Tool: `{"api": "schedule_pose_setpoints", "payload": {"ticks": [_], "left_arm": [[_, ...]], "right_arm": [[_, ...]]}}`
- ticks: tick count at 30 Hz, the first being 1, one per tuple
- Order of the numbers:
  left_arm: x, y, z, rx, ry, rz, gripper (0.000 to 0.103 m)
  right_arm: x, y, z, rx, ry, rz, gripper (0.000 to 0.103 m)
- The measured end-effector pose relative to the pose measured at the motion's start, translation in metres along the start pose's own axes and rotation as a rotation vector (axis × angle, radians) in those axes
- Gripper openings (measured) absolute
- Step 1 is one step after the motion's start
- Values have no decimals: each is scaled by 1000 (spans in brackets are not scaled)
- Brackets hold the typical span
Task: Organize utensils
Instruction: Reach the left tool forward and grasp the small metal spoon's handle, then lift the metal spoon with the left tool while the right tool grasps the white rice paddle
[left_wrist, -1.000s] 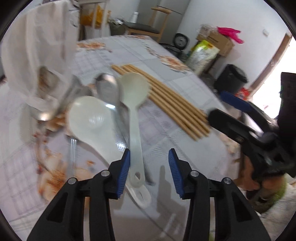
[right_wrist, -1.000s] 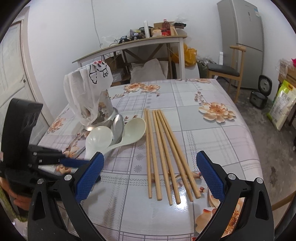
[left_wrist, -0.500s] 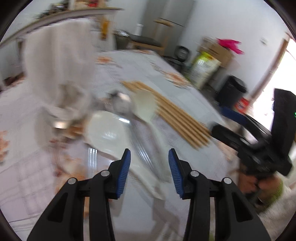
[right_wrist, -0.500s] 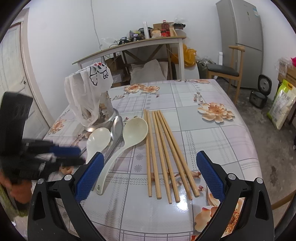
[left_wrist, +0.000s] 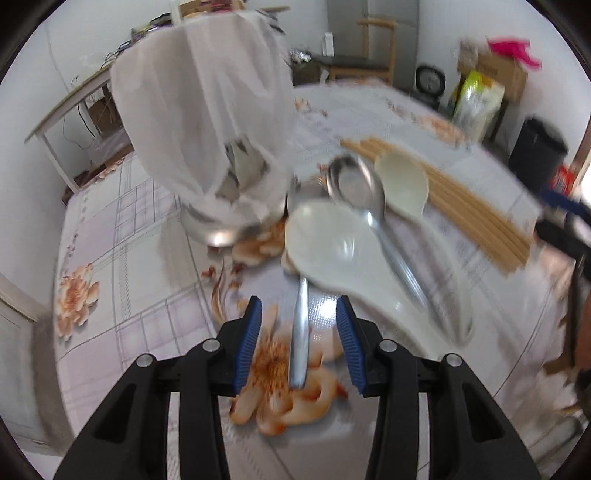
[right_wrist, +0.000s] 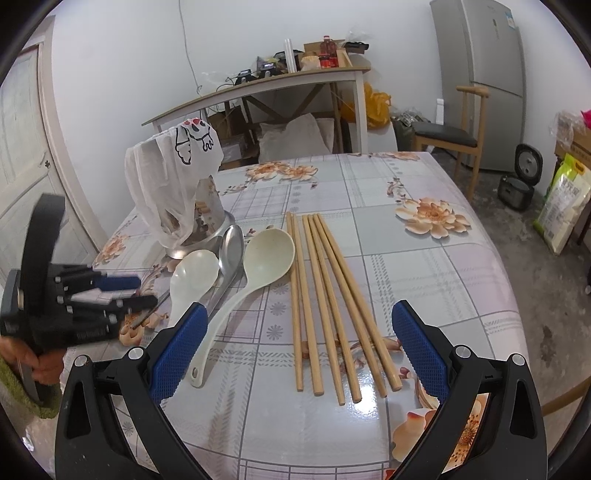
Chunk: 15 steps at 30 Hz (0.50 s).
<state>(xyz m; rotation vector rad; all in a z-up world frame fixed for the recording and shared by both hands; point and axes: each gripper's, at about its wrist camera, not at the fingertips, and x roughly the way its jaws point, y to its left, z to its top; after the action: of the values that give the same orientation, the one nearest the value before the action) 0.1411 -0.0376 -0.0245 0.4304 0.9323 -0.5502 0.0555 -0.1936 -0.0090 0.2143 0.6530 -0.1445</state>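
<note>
My left gripper (left_wrist: 299, 343) is open, its jaws on either side of a thin metal handle (left_wrist: 300, 328) that lies on the tablecloth; its head is hidden under a white plastic spoon (left_wrist: 332, 251). A metal spoon (left_wrist: 358, 192) and a cream ladle (left_wrist: 402, 184) lie beside it. Several wooden chopsticks (right_wrist: 328, 291) lie in a row. My right gripper (right_wrist: 295, 350) is open and empty above the table's near edge. The left gripper (right_wrist: 136, 291) also shows in the right wrist view.
A metal utensil holder draped in a white cloth (right_wrist: 173, 184) stands at the table's back left. The floral tablecloth (right_wrist: 424, 258) covers the table. A wooden chair (right_wrist: 450, 136), a fridge (right_wrist: 484, 74) and a side table (right_wrist: 266, 85) stand behind.
My left gripper has swung left, from the plastic spoon handles to the metal handle. The right gripper has barely moved.
</note>
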Motion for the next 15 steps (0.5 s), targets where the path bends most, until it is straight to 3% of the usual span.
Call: {"api": "schedule_pose_setpoints", "payload": {"ticks": [2, 7, 15], "left_arm": [[3, -6, -7, 28, 29, 18, 32], [7, -15, -15, 10, 46, 56, 6], [-10, -16, -43, -105, 80, 46, 0]], "right_arm": [[-2, 2, 1, -7, -6, 1, 95], [-11, 7, 2, -18, -25, -2, 95], [-25, 12, 2, -25, -53, -1, 95]]}}
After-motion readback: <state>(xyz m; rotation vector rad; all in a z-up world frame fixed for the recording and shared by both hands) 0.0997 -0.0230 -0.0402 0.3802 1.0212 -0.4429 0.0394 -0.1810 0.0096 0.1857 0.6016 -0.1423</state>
